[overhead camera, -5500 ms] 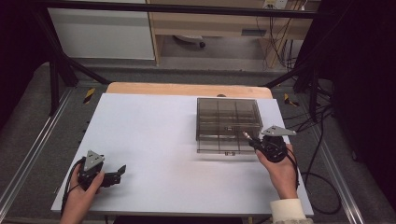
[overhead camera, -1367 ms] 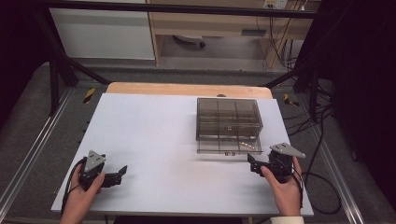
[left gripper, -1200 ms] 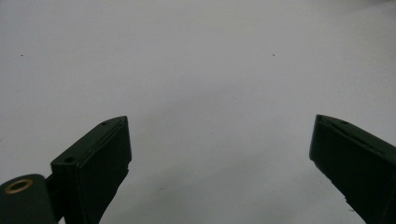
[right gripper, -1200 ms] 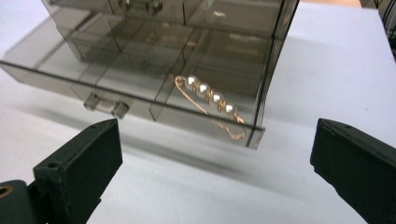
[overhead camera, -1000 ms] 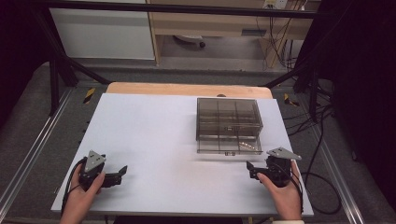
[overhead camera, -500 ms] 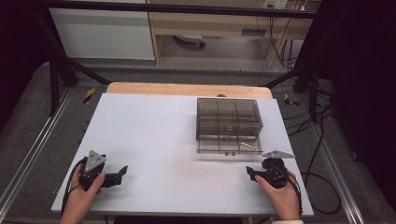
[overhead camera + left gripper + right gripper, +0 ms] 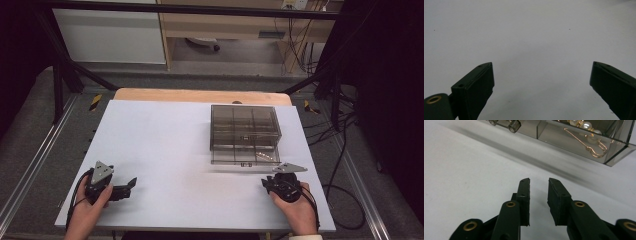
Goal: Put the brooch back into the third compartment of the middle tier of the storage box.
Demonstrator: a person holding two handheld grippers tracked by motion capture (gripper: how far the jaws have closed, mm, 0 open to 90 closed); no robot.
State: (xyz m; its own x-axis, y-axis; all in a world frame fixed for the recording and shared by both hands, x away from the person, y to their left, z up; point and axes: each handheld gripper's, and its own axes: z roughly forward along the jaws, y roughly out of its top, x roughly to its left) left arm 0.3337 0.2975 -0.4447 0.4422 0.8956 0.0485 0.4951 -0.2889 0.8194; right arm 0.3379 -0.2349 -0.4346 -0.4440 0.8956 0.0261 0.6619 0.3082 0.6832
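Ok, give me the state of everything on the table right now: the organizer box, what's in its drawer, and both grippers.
Smoky clear organizer box: upright on the white table, bottom drawer pulled out toward the person.
Pearl-and-gold jewellery: lying in the open drawer.
Left gripper: fingers wide open, nothing between them, resting low over bare table.
Right gripper: fingers have just been closing, narrow gap left, nothing between them, short of the drawer.
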